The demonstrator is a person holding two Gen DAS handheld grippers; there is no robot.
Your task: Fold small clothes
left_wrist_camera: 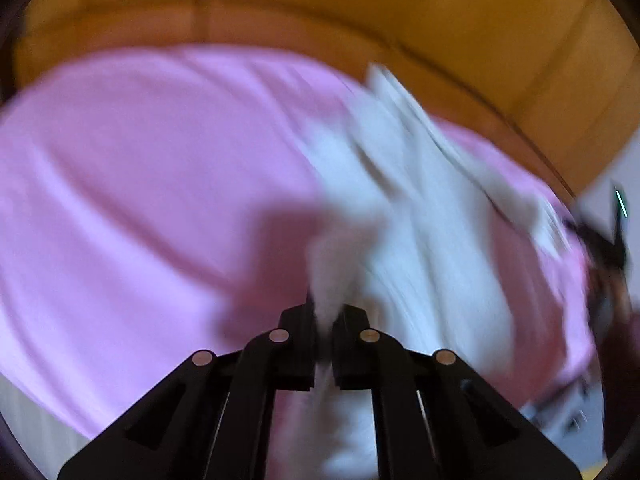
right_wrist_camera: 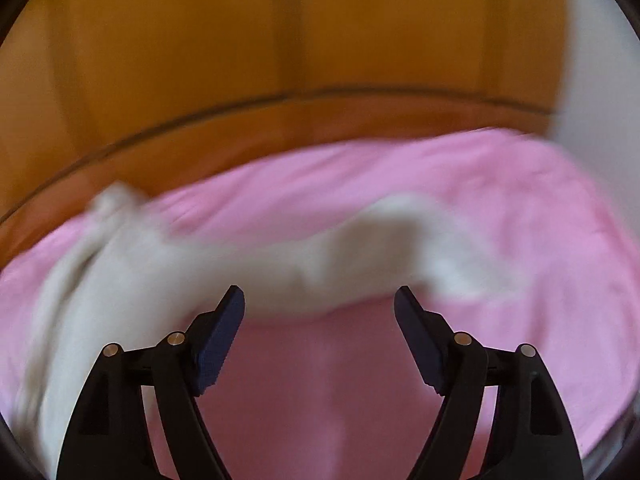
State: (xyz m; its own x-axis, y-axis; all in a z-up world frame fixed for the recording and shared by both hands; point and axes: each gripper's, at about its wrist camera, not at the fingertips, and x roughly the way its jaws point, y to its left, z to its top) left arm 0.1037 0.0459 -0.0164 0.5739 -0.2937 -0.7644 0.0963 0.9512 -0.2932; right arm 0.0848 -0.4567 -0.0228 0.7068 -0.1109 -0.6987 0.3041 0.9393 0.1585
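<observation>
Pinching a bunched edge of the white garment [left_wrist_camera: 400,208], the left gripper [left_wrist_camera: 325,320] is clamped on it over the pink sheet [left_wrist_camera: 120,160], probably to carry a fold. From the right wrist, the right gripper [right_wrist_camera: 319,300] stands released, empty, the white garment [right_wrist_camera: 240,272] just beyond it on the pink sheet [right_wrist_camera: 480,184].

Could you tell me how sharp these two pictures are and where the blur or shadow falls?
Left wrist view: the white garment and pink sheet are smeared by motion blur, the left gripper stays crisp, and a dark shadow lies beside it. Right wrist view: garment and sheet blurred, the right gripper sharp; fisheye bends the wooden edge.
</observation>
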